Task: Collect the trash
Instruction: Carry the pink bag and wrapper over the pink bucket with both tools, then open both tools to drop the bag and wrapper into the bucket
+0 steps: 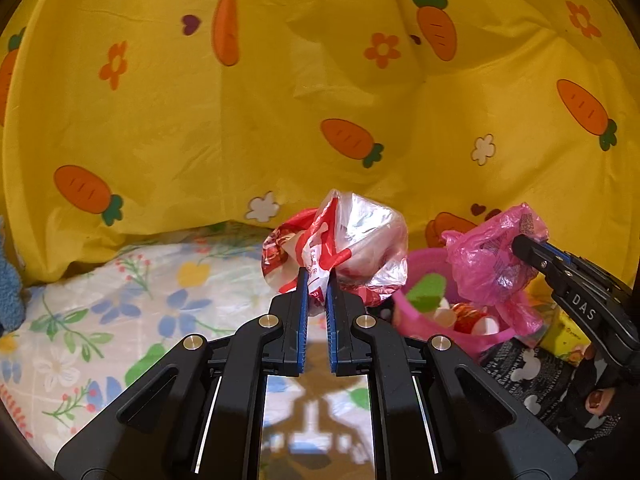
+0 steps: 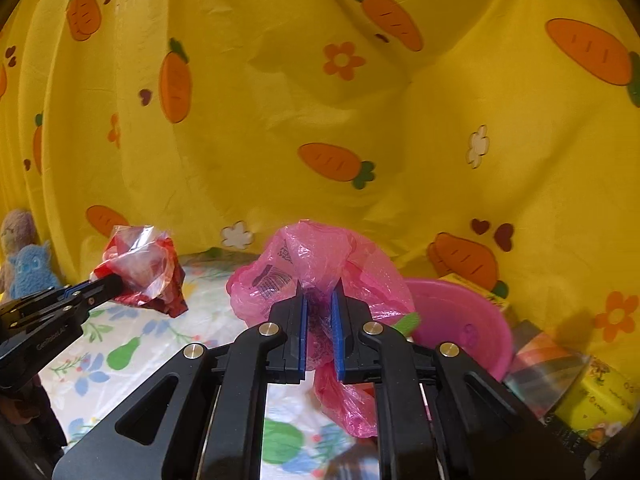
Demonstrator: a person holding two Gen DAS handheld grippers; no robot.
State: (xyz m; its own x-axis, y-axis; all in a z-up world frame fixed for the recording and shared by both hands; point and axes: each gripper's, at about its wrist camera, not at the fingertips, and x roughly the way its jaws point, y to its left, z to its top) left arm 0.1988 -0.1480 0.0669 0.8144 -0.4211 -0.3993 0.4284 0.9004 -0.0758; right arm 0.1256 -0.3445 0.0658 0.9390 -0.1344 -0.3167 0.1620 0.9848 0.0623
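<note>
My left gripper [image 1: 317, 280] is shut on a crumpled red, white and clear plastic wrapper [image 1: 356, 248] and holds it above the floral sheet. The same wrapper [image 2: 146, 270] and left gripper [image 2: 108, 282] show at the left of the right wrist view. My right gripper [image 2: 319, 294] is shut on a crumpled pink plastic bag [image 2: 316, 268], held in the air. In the left wrist view the pink bag [image 1: 492, 256] hangs over a pink basin [image 1: 432, 320] with the right gripper [image 1: 524, 246] on it. The basin [image 2: 460, 320] lies right of the bag.
A yellow cloth with carrots [image 1: 320, 80] hangs behind. A floral sheet [image 1: 120, 312] covers the surface. The basin holds white, red and green scraps [image 1: 460, 316]. A black patterned packet [image 1: 528, 376] and yellow boxes [image 2: 596, 400] lie at the right. Plush toys [image 2: 28, 264] stand at the left.
</note>
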